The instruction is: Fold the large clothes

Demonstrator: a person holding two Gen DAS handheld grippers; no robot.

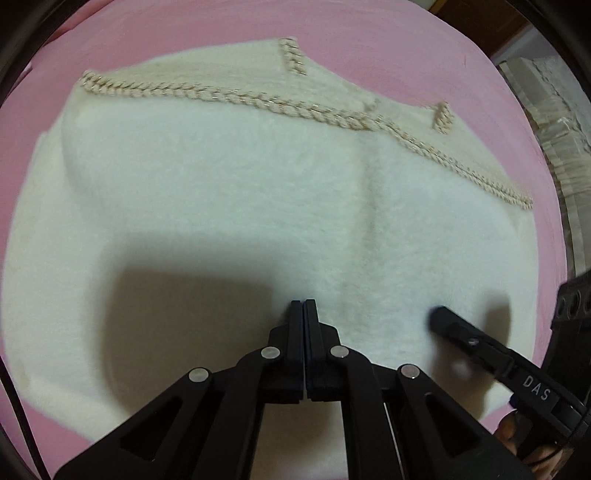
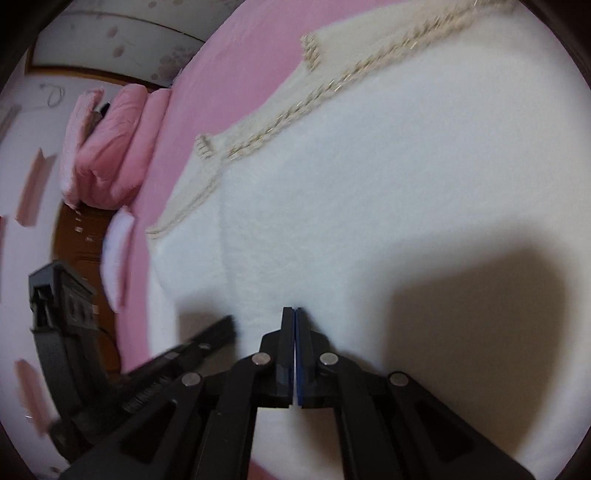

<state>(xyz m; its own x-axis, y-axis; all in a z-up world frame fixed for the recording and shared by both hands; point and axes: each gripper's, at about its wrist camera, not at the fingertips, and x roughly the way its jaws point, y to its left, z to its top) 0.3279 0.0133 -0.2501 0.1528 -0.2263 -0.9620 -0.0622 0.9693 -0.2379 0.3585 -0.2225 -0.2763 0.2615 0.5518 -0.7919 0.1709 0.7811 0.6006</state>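
The white sweater (image 1: 229,192) lies folded over on the pink bed (image 1: 207,22), ahead of both tools. The left gripper (image 1: 303,303) and right gripper (image 2: 294,309) are closed, empty; folding looks nearly finished.

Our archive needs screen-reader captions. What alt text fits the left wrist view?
A fluffy white garment with braided beige trim lies on a pink bed sheet. The shut left gripper points down at it, and the right gripper reaches in from the right edge.
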